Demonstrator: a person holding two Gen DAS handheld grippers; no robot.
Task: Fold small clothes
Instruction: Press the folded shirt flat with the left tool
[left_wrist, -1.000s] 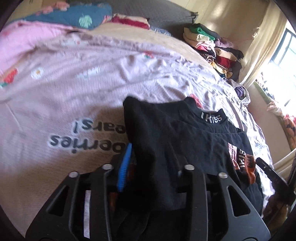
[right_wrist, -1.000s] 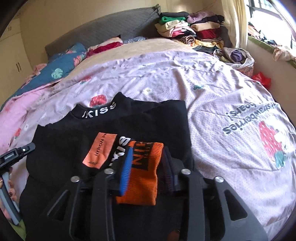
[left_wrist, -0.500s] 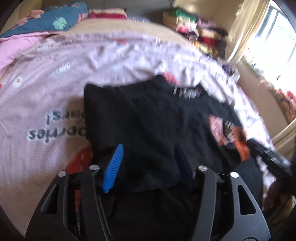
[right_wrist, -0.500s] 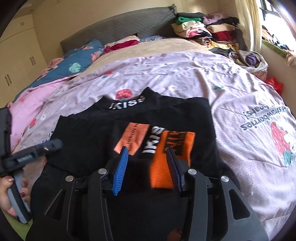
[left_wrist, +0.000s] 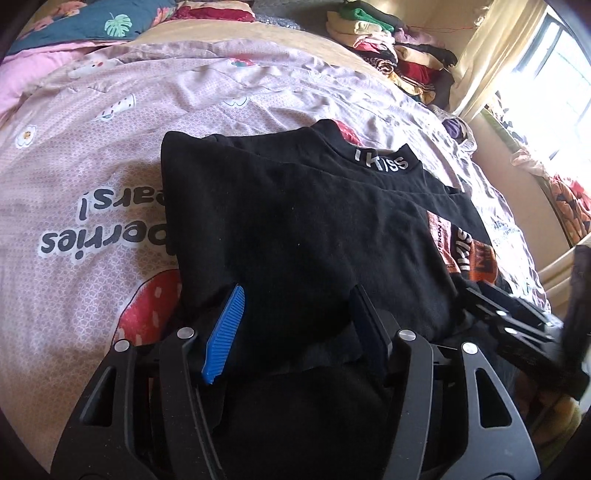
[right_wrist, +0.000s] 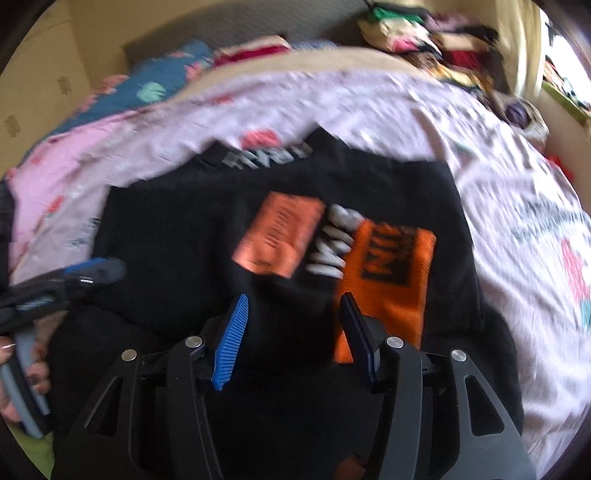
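the black shirt (left_wrist: 295, 221) lies folded on the bed (left_wrist: 92, 166). left claw (left_wrist: 295, 325) stands open above its hem. right claw (right_wrist: 291, 328) is opening, pads clear; motion blur makes the shirt's lettering unreadable there.

A bed (left_wrist: 258, 85) carries everything, covered by a pale pink sheet (left_wrist: 92, 177) printed with strawberries, small flowers and grey lettering. A black shirt (left_wrist: 295, 221) with white letters on its collar and orange patches lies on the sheet, its sleeves folded in over the body. At the far end sit a dark blue leaf-print pillow (left_wrist: 92, 22), a pink blanket (left_wrist: 22, 70) and a pile of folded clothes (left_wrist: 399, 55).
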